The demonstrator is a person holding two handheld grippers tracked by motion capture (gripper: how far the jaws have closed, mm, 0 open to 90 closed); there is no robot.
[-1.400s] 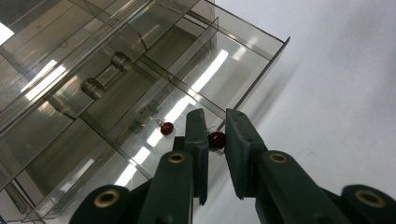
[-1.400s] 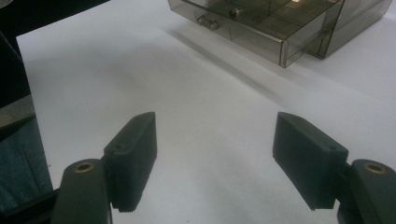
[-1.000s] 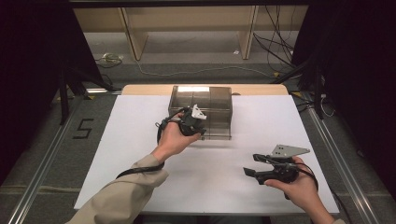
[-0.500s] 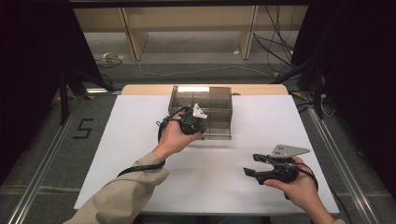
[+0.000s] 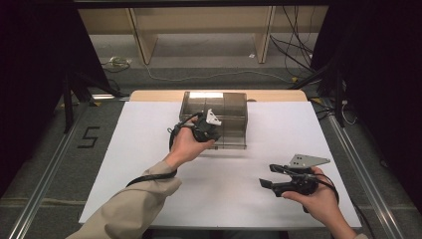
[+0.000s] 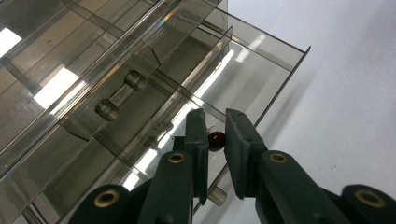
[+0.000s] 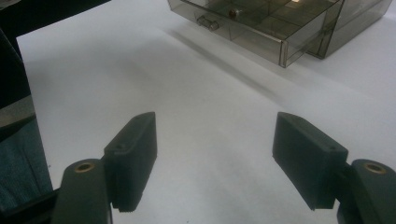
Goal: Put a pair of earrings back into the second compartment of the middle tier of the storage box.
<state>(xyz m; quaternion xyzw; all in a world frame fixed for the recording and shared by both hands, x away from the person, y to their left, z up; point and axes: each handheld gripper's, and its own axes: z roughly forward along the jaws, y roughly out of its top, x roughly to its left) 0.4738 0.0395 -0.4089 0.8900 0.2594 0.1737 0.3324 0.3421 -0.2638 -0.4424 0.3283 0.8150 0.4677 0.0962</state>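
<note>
Placement seems in hand: left gripper [image 6: 215, 140] fingers pinch a small red bead [image 6: 216, 139] above the clear drawer box [image 5: 226, 107]'s open drawer [image 6: 243, 70], which next calls for lowering and release, while the right gripper [image 5: 274, 176] fingers stay out of it, spread wide over the counter [image 5: 149, 149].

A black "5" on the grey floor [image 5: 88, 137] left of the table [image 5: 149, 124].
</note>
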